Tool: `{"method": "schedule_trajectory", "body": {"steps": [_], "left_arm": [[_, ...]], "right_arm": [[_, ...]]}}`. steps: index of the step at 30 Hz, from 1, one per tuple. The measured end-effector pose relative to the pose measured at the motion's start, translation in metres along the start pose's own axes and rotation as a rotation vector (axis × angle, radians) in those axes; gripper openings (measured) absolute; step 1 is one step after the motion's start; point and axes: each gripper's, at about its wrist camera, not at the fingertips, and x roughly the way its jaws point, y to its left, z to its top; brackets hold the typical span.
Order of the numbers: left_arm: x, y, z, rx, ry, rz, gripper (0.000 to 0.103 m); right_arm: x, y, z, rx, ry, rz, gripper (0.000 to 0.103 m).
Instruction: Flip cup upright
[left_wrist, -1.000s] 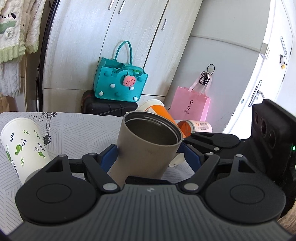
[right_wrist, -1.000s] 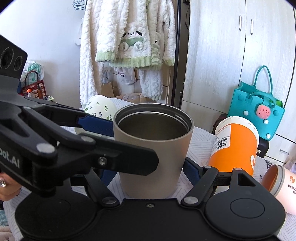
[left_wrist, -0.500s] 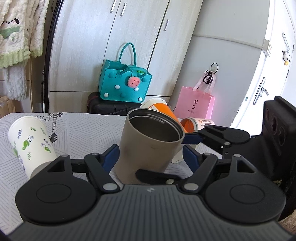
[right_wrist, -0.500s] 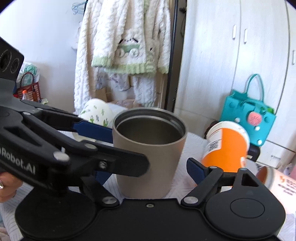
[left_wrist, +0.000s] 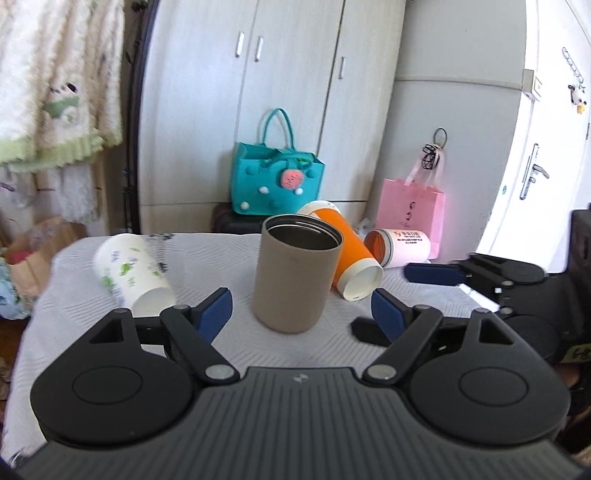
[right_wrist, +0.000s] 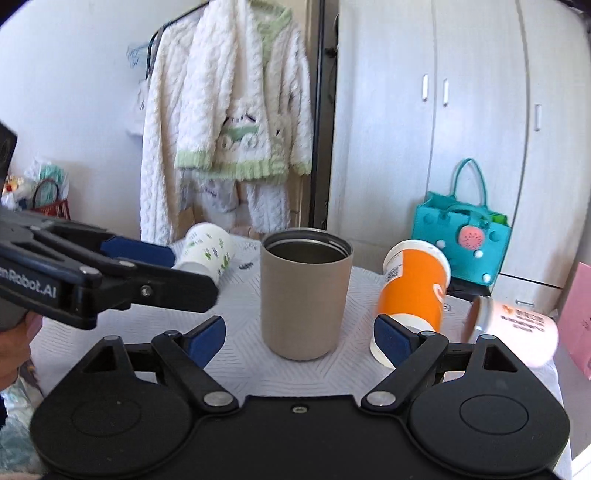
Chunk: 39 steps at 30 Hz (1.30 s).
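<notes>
A beige metal cup (left_wrist: 297, 273) stands upright, mouth up, on the grey patterned tablecloth (left_wrist: 207, 254); it also shows in the right wrist view (right_wrist: 306, 293). My left gripper (left_wrist: 301, 314) is open and empty, its blue pads in front of the cup and clear of it. My right gripper (right_wrist: 300, 336) is open and empty, pads just short of the cup on either side. The left gripper (right_wrist: 110, 273) shows at the left of the right wrist view, and the right gripper (left_wrist: 480, 277) at the right of the left wrist view.
An orange paper cup (left_wrist: 343, 254) leans tilted behind the beige cup. A white cup with green leaves (left_wrist: 133, 271) lies on its side at left. A pink-and-white cup (left_wrist: 399, 247) lies at right. A teal bag (left_wrist: 275, 181) and a pink bag (left_wrist: 412, 218) stand beyond the table.
Both grippers have opened off the beige cup and pulled back from it. The cup now stands free and upright on the cloth.
</notes>
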Motion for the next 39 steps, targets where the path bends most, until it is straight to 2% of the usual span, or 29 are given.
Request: {"method": "schedule_trajectory", "body": {"steps": [4,8,15,19,23,28,34,36,39], "left_arm": [[-0.028,-0.008,-0.010,0.001,-0.006,0.060,0.083],[-0.054,-0.015,-0.020,-0.001,-0.014,0.102,0.083],[-0.089,-0.026,-0.033,0.020,-0.041,0.121,0.083],[-0.103,-0.029,-0.041,0.020,-0.055,0.144,0.086],[-0.112,-0.029,-0.047,0.002,-0.057,0.148,0.087],[-0.113,-0.030,-0.055,-0.004,-0.060,0.193,0.089],[-0.111,-0.031,-0.060,-0.006,-0.055,0.223,0.091],[-0.110,-0.031,-0.060,-0.009,-0.053,0.235,0.093],[-0.110,-0.030,-0.063,-0.016,-0.057,0.248,0.097]], "right_arm": [[-0.029,0.010,-0.004,0.023,-0.049,-0.041,0.090],[-0.054,0.025,-0.011,0.023,-0.088,-0.142,0.090],[-0.090,0.036,-0.020,0.086,-0.129,-0.184,0.091],[-0.105,0.042,-0.027,0.111,-0.137,-0.216,0.092],[-0.111,0.044,-0.035,0.146,-0.130,-0.242,0.093],[-0.113,0.045,-0.045,0.221,-0.143,-0.277,0.093],[-0.116,0.054,-0.052,0.200,-0.135,-0.334,0.097],[-0.117,0.056,-0.053,0.201,-0.139,-0.356,0.103],[-0.117,0.058,-0.054,0.191,-0.134,-0.383,0.103]]}}
